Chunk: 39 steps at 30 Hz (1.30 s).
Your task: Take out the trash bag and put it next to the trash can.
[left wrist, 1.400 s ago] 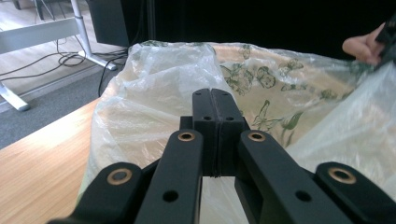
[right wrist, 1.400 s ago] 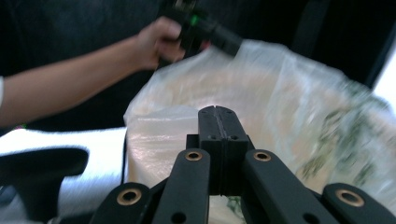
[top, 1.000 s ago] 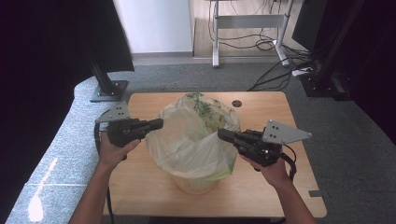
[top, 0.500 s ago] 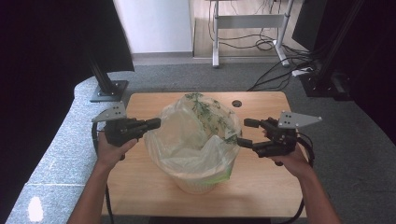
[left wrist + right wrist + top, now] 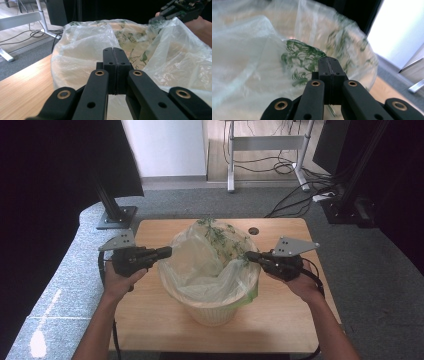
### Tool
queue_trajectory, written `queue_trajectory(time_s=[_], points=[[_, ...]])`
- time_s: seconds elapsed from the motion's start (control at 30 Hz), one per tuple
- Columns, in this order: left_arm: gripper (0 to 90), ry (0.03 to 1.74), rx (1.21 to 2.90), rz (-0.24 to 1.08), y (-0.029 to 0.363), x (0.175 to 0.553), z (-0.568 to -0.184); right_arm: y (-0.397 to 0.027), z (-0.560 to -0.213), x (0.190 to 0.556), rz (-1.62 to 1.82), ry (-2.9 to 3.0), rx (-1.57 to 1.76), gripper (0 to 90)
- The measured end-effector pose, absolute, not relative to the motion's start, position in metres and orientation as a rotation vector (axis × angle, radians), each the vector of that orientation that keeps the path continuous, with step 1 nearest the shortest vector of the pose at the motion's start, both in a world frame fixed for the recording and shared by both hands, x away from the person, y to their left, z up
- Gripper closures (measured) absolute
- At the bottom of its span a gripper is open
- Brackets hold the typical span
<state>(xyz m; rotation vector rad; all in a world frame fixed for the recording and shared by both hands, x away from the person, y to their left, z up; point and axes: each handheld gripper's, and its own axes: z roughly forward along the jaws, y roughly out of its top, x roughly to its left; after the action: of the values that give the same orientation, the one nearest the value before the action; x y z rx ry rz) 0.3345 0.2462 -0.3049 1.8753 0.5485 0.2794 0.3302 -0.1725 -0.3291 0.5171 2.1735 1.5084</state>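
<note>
My left tongs (image 5: 166, 252) and right tongs (image 5: 248, 255), both clamped shut on the rim of the plastic bag (image 5: 210, 265), hold it at opposite sides. The right tongs' jaws have just closed on the film. The green-printed bag lines a pale bin (image 5: 217, 312) standing mid-counter (image 5: 150, 320); beyond lies grey carpet (image 5: 200, 202).

Left gripper (image 5: 166, 252) jaws pressed together, right gripper (image 5: 248, 255) likewise, tips pointing inward, forearms apart
</note>
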Motion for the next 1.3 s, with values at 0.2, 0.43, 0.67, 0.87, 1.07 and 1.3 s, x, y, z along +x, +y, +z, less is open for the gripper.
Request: queue_trajectory(time_s=[0.2,0.43,0.67,0.87,1.07,1.3], points=[[89.8,0.548,1.872,0.283,0.247,0.335,-0.305,-0.167,-0.313,0.321,1.665,2.016,0.483,89.6],[89.9,0.560,1.864,0.288,0.249,0.335,-0.305,-0.162,-0.310,0.316,1.759,1.959,0.433,83.0],[89.9,0.561,1.861,0.290,0.248,0.334,-0.306,-0.194,-0.314,0.340,1.916,1.961,0.664,45.2],[89.9,0.561,1.861,0.284,0.246,0.336,-0.307,-0.200,-0.326,0.365,1.818,2.103,0.756,39.3],[89.8,0.561,1.861,0.282,0.246,0.336,-0.309,-0.184,-0.337,0.373,1.685,2.230,0.712,39.9],[89.8,0.566,1.856,0.285,0.250,0.336,-0.310,-0.180,-0.339,0.374,1.509,2.189,0.681,68.8]])
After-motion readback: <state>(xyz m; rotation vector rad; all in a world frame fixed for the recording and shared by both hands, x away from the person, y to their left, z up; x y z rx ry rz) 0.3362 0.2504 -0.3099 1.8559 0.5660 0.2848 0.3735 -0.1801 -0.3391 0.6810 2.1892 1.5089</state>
